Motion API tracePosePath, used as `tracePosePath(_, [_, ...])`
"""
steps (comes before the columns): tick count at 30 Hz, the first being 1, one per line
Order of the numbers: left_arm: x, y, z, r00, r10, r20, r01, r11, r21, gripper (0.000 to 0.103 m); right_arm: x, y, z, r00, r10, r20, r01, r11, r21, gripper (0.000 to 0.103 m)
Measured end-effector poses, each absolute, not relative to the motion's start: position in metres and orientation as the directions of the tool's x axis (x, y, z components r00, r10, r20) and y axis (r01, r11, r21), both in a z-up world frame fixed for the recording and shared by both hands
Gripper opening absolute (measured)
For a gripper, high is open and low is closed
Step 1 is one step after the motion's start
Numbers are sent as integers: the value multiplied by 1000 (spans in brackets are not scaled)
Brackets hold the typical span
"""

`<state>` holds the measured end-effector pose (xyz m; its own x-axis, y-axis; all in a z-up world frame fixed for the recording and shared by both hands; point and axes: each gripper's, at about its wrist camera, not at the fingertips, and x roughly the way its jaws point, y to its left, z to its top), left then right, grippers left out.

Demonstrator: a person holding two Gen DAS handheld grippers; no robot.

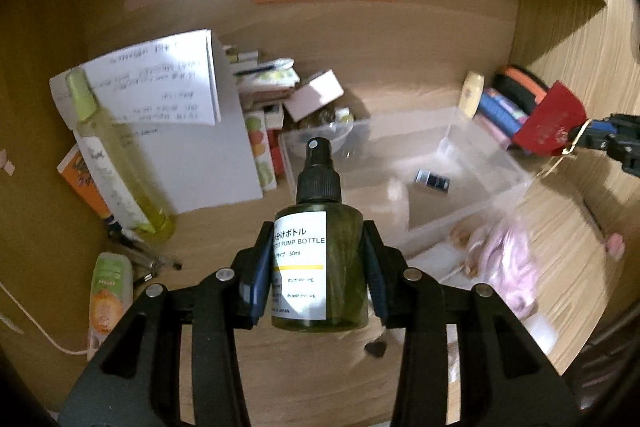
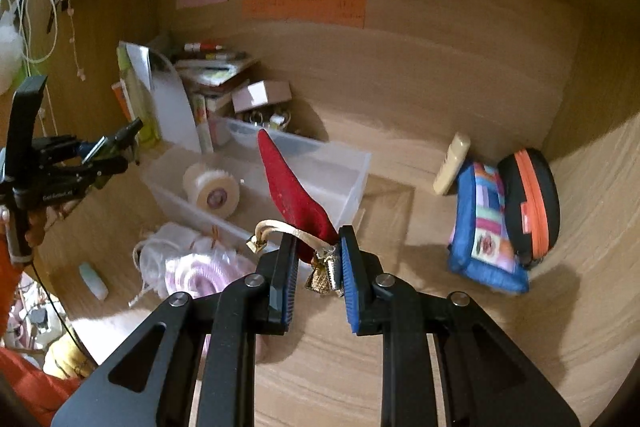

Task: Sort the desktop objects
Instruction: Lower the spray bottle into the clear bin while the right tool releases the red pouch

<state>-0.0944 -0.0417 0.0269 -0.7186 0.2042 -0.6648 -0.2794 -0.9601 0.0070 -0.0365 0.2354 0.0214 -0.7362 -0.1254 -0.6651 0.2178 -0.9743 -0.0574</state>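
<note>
left gripper (image 1: 316,267): black plastic scissor-style arms with triangular cutouts, four round silver pivot pins, dark blue pads on the inner faces of both fingers. right gripper (image 2: 318,263): same build, black arms, silver pins, triangular cutouts, brighter blue ribbed pads (image 2: 352,283). Seen from the right wrist view, the left unit has a black upright handle (image 2: 24,123) with a flat top block, small white lettering on the body (unreadable), and a thin black cable (image 2: 60,315) trailing down from it. Person wears an orange-red sleeve (image 2: 24,375), quilted look, with a yellow cuff or glove edge beside it
</note>
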Motion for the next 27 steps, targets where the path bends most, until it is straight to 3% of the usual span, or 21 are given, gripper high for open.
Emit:
tracePosePath(14, [-136,-21,46,-747,204,-633,-251,-968,-16,41,-91,212,29,-727,-217,-651,308,-951,-26,18])
tracePosePath(27, [-190,-2,21,-675,186,-714,-250,-968,-16,41,-147,199,-14,-633,-286,-719,372,-927,42,18])
